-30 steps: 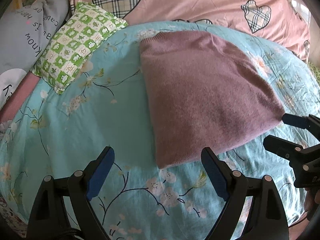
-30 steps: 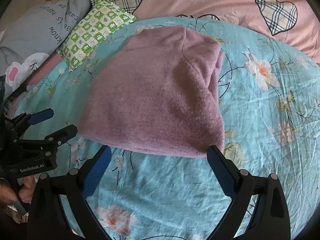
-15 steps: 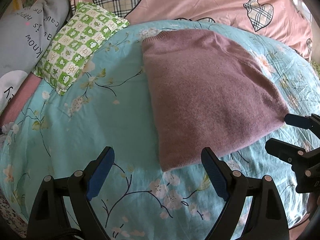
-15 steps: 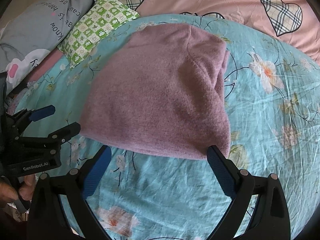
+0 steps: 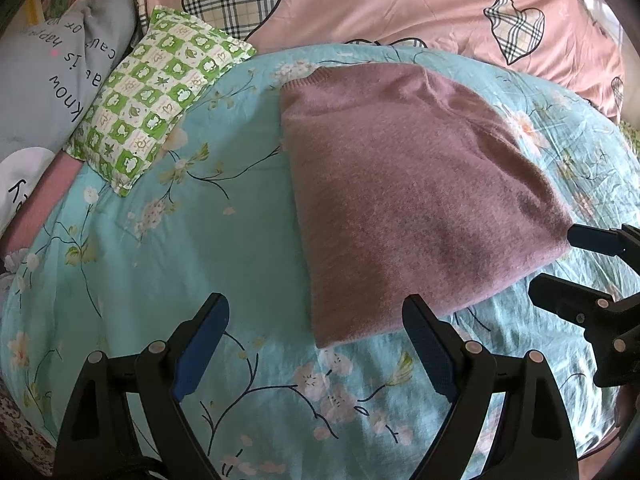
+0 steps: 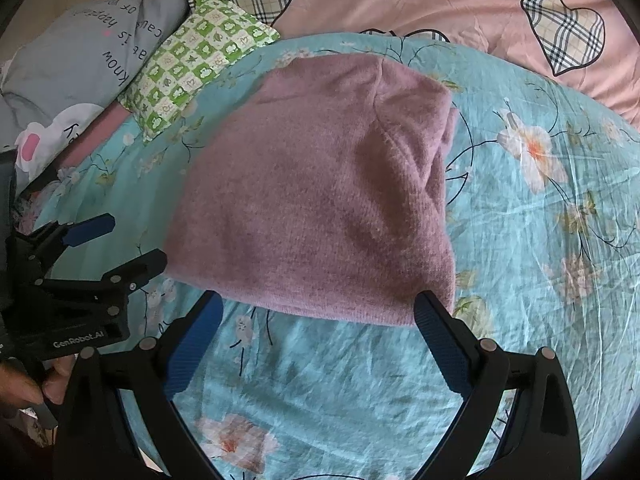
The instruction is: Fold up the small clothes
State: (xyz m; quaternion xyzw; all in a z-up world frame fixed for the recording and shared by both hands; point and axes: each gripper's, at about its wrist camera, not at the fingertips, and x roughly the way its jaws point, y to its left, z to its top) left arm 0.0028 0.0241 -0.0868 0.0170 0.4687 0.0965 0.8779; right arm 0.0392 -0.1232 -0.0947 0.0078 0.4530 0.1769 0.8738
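Observation:
A mauve knitted sweater (image 5: 412, 200) lies folded flat on the teal floral bed sheet (image 5: 180, 264); it also shows in the right wrist view (image 6: 320, 200). My left gripper (image 5: 316, 312) is open and empty, just short of the sweater's near left corner. My right gripper (image 6: 316, 308) is open and empty, its jaws at the sweater's near hem. The right gripper shows at the right edge of the left wrist view (image 5: 560, 264), beside the sweater's near right corner. The left gripper shows in the right wrist view (image 6: 128, 240), beside the near left corner.
A green checked pillow (image 5: 156, 88) and a grey printed pillow (image 5: 52, 76) lie at the far left. A pink quilt with plaid hearts (image 5: 400, 4) runs along the back. The teal sheet (image 6: 540, 240) spreads to the right of the sweater.
Both grippers have moved slightly closer to the sweater's near edge. The sweater has not moved and both grippers stay open.

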